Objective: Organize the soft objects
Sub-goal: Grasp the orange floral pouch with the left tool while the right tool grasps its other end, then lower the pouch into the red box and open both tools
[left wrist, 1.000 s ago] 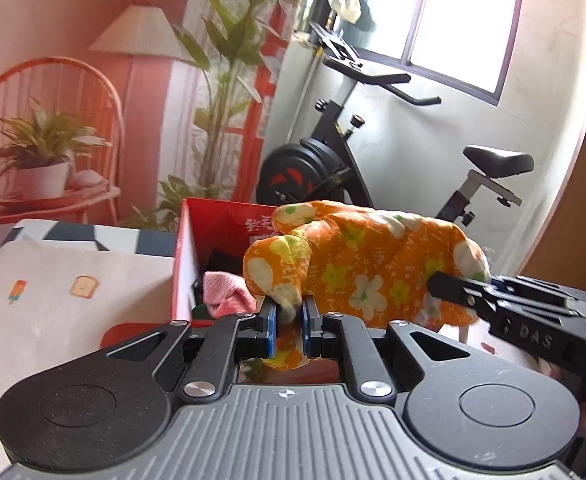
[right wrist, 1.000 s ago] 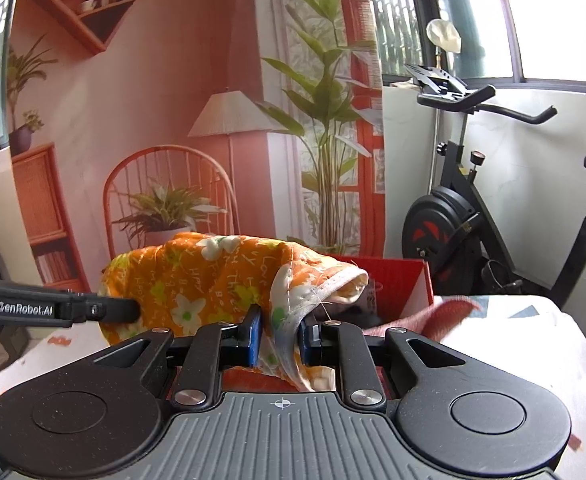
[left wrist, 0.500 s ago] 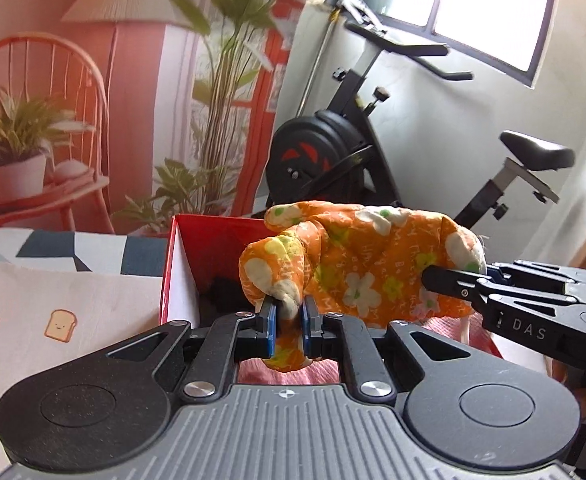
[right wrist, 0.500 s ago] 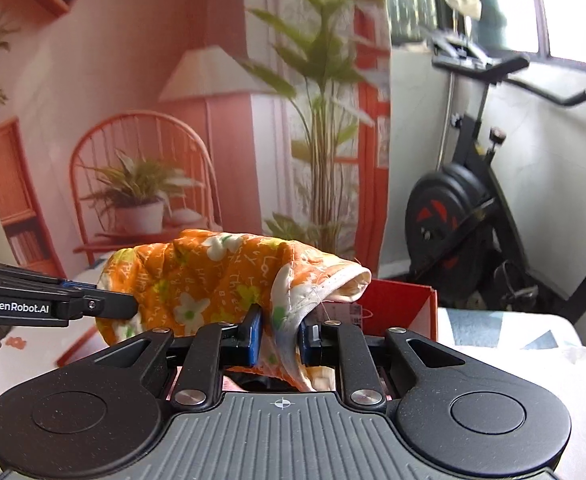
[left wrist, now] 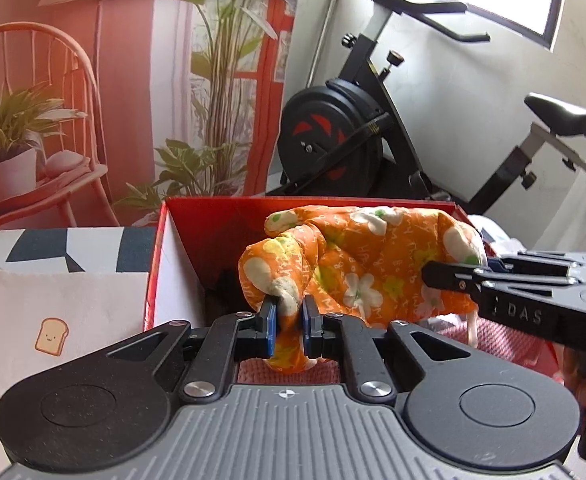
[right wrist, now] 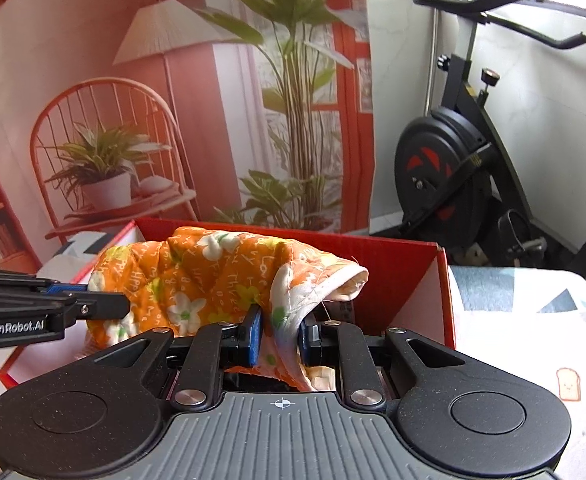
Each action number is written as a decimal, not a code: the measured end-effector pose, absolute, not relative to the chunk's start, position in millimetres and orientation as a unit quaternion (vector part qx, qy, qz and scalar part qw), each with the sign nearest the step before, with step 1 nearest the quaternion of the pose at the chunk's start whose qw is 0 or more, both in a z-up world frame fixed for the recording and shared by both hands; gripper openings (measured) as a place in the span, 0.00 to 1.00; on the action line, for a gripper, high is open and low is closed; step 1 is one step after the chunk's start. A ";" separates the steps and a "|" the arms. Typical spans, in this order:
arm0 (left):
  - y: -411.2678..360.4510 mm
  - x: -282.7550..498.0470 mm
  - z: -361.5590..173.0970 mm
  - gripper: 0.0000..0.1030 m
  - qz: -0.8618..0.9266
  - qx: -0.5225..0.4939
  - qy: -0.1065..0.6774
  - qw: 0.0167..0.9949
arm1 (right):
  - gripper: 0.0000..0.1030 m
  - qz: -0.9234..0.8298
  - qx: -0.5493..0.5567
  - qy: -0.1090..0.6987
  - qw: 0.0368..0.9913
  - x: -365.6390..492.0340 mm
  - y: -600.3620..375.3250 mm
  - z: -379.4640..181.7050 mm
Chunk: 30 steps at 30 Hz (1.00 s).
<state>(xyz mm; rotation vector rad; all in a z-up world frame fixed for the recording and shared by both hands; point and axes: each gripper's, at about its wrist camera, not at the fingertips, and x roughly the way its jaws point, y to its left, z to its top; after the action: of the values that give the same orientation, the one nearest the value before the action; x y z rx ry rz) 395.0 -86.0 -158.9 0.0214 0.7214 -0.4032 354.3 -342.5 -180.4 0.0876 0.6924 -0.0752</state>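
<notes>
A folded orange cloth with white flowers (left wrist: 369,264) hangs stretched between both grippers, over the open red box (left wrist: 213,216). My left gripper (left wrist: 289,312) is shut on the cloth's left end. My right gripper (right wrist: 279,326) is shut on the cloth (right wrist: 197,280) at its right end; in the left wrist view it enters from the right (left wrist: 453,276). The cloth sits level with the rim of the red box (right wrist: 413,276). A pink knitted item (left wrist: 497,340) and something dark lie inside the box beneath the cloth.
The box stands on a table under a white cloth with toast and ice-lolly prints (left wrist: 53,320). Behind the table an exercise bike (left wrist: 357,128) stands by the white wall. A backdrop (right wrist: 173,100) showing a chair, lamp and plants hangs at the left.
Both grippers carried the orange cloth forward and down, from in front of the red box to over its opening. The box looks larger and nearer now. Both grips stayed shut.
</notes>
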 end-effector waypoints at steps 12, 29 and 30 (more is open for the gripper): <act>-82.5 352.5 -139.4 0.54 -0.201 0.073 0.285 0.934 | 0.51 -0.073 0.033 0.322 0.944 326.6 -336.6 -174.1; -25.4 248.6 -147.0 0.54 -0.183 0.002 0.284 0.941 | 0.57 -0.027 0.035 0.262 0.964 191.7 -267.0 -165.2; -21.7 243.1 -148.3 0.54 -0.181 -0.001 0.284 0.942 | 0.57 -0.029 0.041 0.262 0.964 184.0 -264.7 -168.1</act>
<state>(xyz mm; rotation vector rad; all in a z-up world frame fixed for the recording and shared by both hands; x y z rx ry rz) 243.2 -21.7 -148.3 -0.0030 0.5794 -0.3695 184.0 -264.7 -168.1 0.0821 0.5297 -0.0580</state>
